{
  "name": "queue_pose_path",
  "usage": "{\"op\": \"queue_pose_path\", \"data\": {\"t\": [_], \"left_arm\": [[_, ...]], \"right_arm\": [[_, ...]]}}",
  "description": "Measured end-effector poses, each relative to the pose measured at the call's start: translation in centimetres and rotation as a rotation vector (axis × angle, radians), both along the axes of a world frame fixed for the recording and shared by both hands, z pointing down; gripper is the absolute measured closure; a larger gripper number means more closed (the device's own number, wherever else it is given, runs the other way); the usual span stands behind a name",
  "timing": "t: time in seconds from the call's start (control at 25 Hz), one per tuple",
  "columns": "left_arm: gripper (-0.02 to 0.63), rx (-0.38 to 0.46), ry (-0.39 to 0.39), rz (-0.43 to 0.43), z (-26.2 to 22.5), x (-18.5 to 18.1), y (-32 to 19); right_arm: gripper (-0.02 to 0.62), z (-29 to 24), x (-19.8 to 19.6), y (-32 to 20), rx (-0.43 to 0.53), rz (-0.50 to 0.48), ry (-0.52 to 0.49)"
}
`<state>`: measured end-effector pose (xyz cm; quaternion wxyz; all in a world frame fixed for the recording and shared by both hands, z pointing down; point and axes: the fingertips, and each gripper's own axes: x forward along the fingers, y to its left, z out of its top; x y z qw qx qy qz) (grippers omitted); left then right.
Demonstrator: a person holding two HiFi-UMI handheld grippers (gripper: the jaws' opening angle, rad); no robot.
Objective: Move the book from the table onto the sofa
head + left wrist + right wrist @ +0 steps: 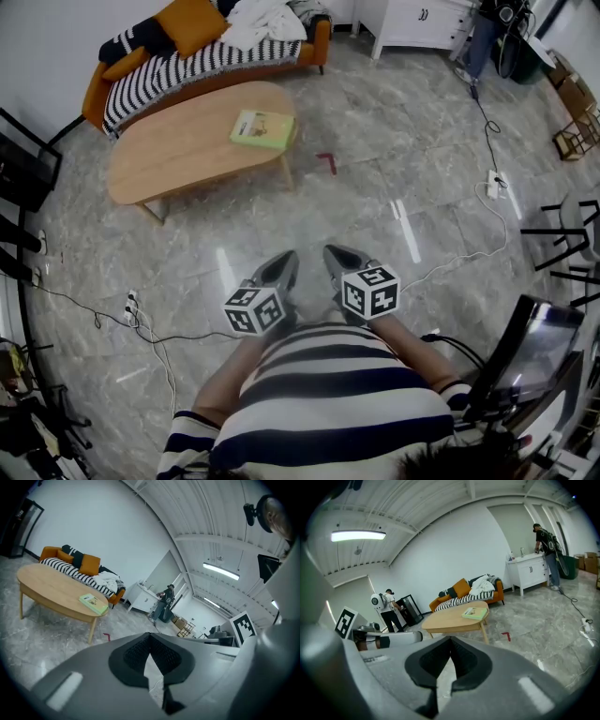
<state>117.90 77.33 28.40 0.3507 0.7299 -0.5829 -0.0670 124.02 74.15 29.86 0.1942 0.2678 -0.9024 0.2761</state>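
With our left claw point(281, 266) and right claw point(337, 260) clenched empty at lower centre, we should near the table point(178, 145) upper left, open one, then pinch the book point(262, 128) by its edge

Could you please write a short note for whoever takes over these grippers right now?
Left gripper: shut, empty, held over the floor.
Right gripper: shut, empty, beside the left one.
Book: lies flat on the table, at the end nearer the grippers. The sofa stands behind the table.
Done: nothing; the book is untouched.
Left: approach the table, grasp the book, set it on the sofa.
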Motion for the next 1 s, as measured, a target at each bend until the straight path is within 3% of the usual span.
{"op": "queue_pose_path", "data": {"t": [0.56, 1.0], "left_arm": [[0.604, 0.034, -0.034, 0.005, -0.8, -0.7, -0.7], [0.604, 0.017, -0.012, -0.051, -0.3, -1.8, -0.2]], "right_arm": [[0.597, -0.1, -1.1, 0.2, 0.005, -0.018, 0.007], [0.597, -0.1, -2.0, 0.4, 0.010, -0.049, 0.035]]}}
